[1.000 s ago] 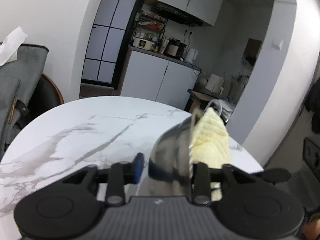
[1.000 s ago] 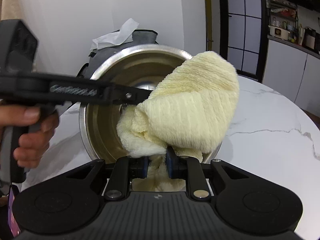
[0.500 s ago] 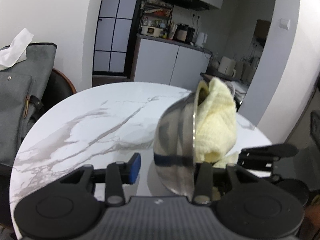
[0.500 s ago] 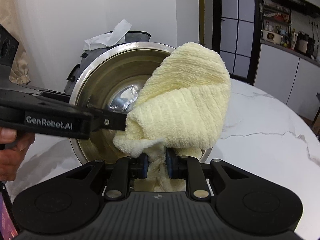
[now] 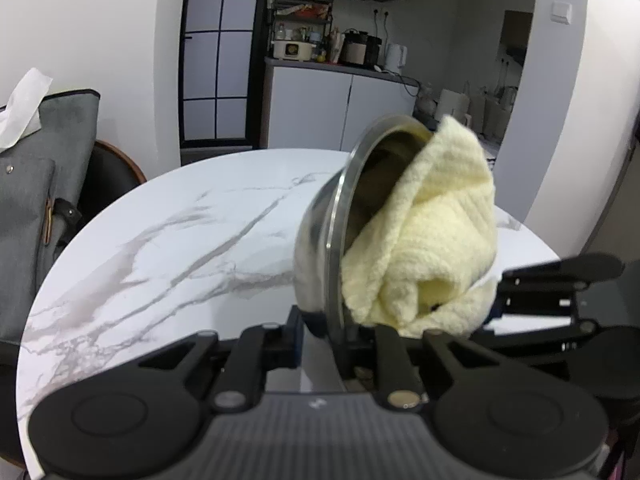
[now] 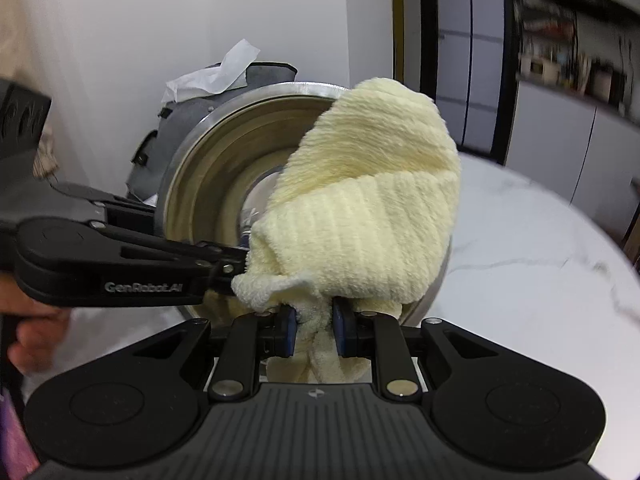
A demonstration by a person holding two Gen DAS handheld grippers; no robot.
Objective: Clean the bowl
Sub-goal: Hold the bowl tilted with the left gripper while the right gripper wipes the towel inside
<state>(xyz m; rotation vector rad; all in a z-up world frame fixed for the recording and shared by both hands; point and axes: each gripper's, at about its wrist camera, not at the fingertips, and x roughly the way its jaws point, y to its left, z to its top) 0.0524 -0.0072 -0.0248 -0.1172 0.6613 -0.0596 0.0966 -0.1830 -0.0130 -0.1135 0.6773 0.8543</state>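
A steel bowl [image 5: 316, 248] is held on its side above the white marble table [image 5: 160, 240], mouth facing right. My left gripper [image 5: 328, 340] has its jaws closing on the bowl's lower rim, one pad on the outer wall and one inside. A folded yellow cloth [image 5: 432, 240] fills the right part of the bowl's mouth. In the right wrist view my right gripper [image 6: 314, 328] is shut on the bunched lower end of the cloth [image 6: 368, 216], which presses into the bowl [image 6: 208, 184]. The left gripper [image 6: 236, 256] reaches in from the left edge.
A grey bag [image 5: 32, 184] with a white tissue [image 5: 20, 108] stands on a chair [image 5: 116, 168] left of the table. A kitchen counter [image 5: 340, 68] with appliances lies behind. A person's hand [image 6: 32, 336] holds the left gripper's handle.
The left jaws have narrowed from a wide stance onto the bowl's rim. The bowl has tipped so more of its inside shows in the left wrist view. The cloth stays in the bowl.
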